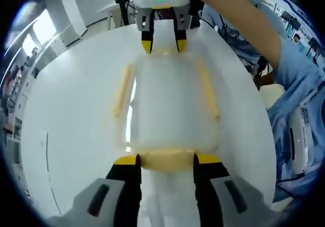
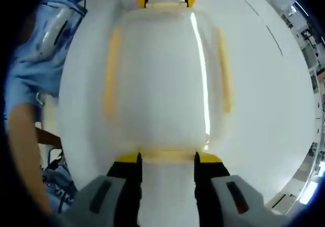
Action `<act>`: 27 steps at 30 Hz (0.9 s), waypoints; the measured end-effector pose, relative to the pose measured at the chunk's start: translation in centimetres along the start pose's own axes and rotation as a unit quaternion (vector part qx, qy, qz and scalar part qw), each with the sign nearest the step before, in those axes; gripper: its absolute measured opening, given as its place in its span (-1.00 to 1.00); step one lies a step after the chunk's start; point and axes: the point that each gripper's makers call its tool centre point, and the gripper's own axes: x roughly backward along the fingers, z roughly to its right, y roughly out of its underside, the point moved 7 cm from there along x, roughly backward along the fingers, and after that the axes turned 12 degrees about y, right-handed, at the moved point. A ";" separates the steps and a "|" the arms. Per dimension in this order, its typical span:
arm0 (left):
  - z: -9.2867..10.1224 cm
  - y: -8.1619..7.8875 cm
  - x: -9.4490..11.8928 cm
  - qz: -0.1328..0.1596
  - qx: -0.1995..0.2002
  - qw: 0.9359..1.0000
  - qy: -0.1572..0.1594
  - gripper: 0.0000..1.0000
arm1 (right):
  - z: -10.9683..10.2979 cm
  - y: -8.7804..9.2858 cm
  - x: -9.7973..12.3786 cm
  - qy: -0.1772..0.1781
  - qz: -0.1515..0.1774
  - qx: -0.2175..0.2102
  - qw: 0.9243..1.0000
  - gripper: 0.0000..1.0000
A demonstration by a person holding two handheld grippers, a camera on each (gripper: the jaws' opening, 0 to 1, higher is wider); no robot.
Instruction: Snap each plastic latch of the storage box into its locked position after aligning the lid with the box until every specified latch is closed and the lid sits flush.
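Two grippers face each other across the storage box (image 1: 165,102) on the white table (image 1: 66,135), long axis running gripper to gripper. Left gripper (image 1: 166,161) and right gripper (image 2: 167,158) jaws apart, straddling end latches (image 1: 167,161).

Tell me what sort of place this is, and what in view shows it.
Probably a lab or open workspace, not a home. The storage box sits on a plain white round table; beyond it are large windows, pale floor, more white tables, and equipment stands with cables.
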 end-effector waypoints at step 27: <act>0.7 0.0 1.1 0.003 -0.020 1.000 0.010 -0.21 | -1.6 -0.7 1.1 0.017 0.031 -0.015 0.999 -0.23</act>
